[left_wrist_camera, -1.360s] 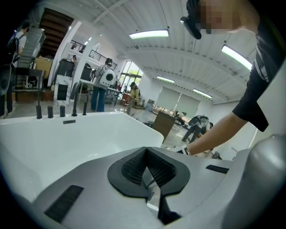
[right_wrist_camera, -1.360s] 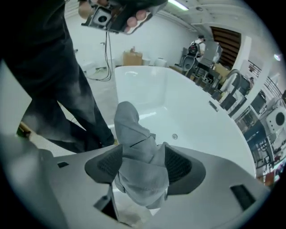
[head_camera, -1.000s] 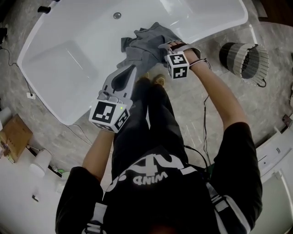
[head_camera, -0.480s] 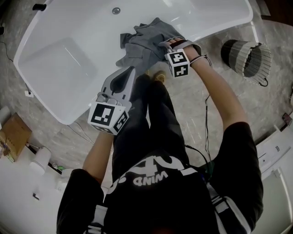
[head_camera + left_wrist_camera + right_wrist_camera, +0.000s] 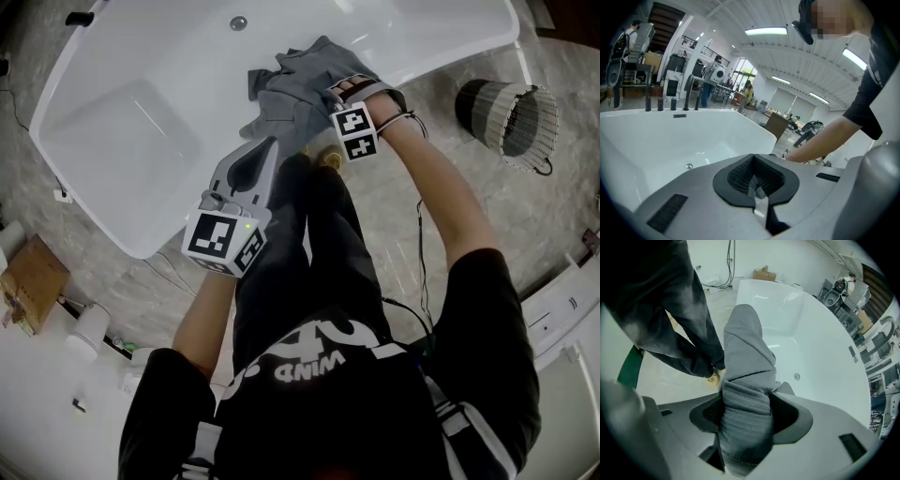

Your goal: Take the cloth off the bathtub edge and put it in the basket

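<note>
A grey cloth (image 5: 302, 86) lies bunched over the near edge of the white bathtub (image 5: 141, 122). My right gripper (image 5: 330, 92) is shut on a fold of it; in the right gripper view the cloth (image 5: 745, 394) fills the space between the jaws. My left gripper (image 5: 265, 143) hovers over the tub's edge, just below the cloth, shut with nothing between its jaws (image 5: 757, 197). The wicker basket (image 5: 511, 117) stands on the floor at the upper right, away from both grippers.
The tub's drain (image 5: 238, 22) shows at the top. A cardboard box (image 5: 33, 281) and small white items sit at the left on the stone floor. A white fixture (image 5: 562, 309) stands at the right edge. The person's legs fill the space below the tub's edge.
My right gripper has shifted slightly left and up over the tub's edge with the cloth in it. The left gripper has barely moved.
</note>
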{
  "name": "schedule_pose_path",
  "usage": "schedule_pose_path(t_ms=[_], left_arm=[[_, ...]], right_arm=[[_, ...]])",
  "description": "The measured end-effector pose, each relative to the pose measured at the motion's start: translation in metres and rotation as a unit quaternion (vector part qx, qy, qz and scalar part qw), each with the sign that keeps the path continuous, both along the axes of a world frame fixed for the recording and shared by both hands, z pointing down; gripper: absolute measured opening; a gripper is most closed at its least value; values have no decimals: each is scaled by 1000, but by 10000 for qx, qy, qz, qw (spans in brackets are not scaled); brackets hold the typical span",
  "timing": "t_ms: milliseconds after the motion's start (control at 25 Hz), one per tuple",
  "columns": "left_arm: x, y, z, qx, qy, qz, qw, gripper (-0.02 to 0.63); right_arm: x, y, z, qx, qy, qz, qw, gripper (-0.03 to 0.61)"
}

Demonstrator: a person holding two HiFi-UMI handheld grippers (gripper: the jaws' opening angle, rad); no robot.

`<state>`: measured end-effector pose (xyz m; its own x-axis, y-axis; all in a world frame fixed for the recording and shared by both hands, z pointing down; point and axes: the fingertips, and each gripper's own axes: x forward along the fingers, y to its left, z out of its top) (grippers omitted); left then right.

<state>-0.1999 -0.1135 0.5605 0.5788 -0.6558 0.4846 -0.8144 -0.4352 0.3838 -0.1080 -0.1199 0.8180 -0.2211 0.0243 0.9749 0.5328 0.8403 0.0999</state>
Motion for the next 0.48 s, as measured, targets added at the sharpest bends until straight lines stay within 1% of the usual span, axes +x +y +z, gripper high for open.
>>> schedule_pose_path(t_ms=[160,240,360,400,480], left_arm=[[4,3,-9,28,83,119,9999,15],[5,3,-16,65,125,170,9998,15],[6,0,-27,129,173,159,9996,15],[6,-2,-31,147,196,153,9996,15],[8,-4,-38,171,251,152,9994,15]], right_arm=[[2,4,-13,-166,-151,-45,9997,254],[0,8,-26,-291,-246,20,9993,229],[-4,9,-50,-466,-434,230,9977,157],[-4,7,-57,-497,-484,320,9971,46],[-4,3,-67,-539,-497,565,9957,43]])
